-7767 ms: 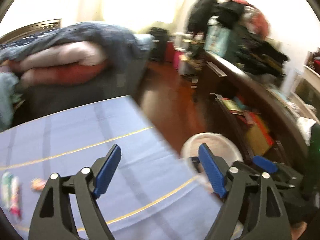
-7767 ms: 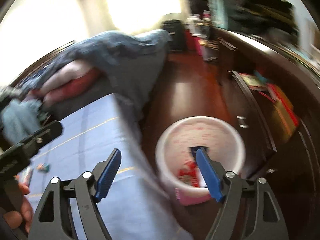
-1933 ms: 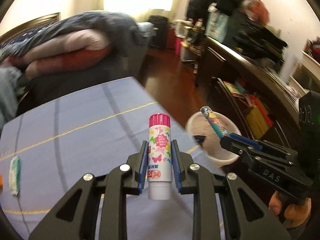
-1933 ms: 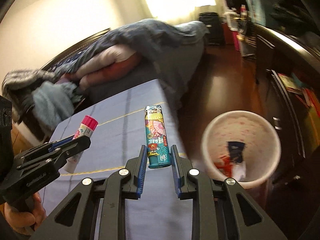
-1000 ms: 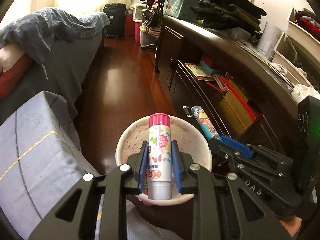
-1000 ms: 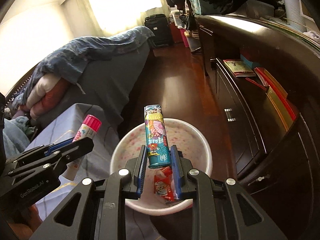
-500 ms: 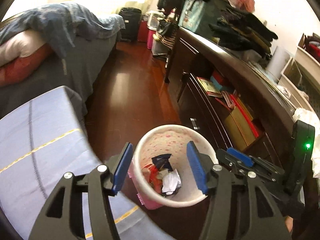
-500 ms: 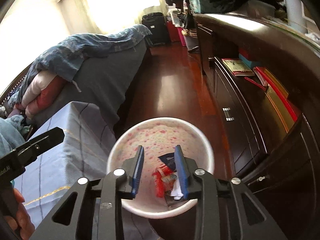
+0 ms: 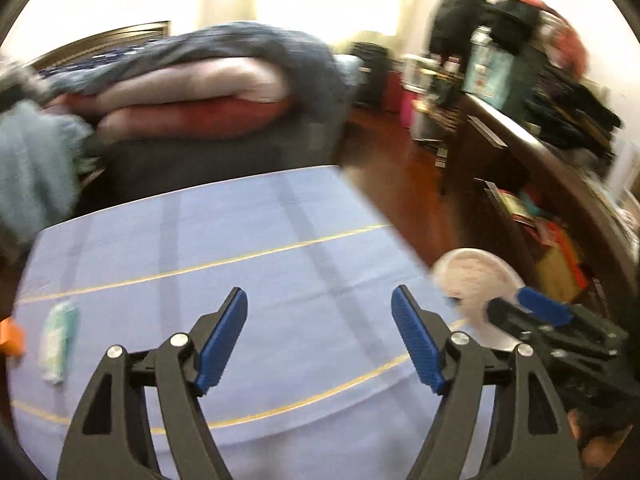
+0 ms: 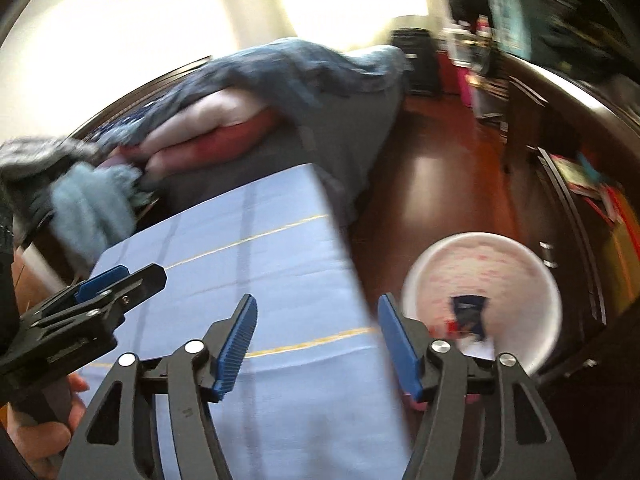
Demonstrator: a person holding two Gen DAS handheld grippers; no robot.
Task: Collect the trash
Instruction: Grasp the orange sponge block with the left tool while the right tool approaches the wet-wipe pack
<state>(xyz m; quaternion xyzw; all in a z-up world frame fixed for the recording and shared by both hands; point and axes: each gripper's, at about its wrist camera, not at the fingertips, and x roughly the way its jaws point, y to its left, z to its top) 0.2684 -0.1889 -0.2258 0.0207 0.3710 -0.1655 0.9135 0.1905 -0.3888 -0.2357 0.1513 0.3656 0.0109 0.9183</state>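
Blue cloth (image 9: 248, 264) w/ yellow lines under both grippers, bin (image 10: 486, 280) off its right edge on the floor.
L gripper (image 9: 319, 338) released, jaws just been opening, nothing btwn; R gripper (image 10: 317, 346) same, jaws apart, just been opening, empty. Bin white w/ pink specks, trash in its bottom: dark wrapper (image 10: 468, 310) + red bits. Green-white packet (image 9: 59, 340) lies on cloth far left, orange piece (image 9: 10, 336) just beside it at edge. Frames motion-blurred. Hand (image 10: 40, 436) on L gripper's handle shows low left in R view.
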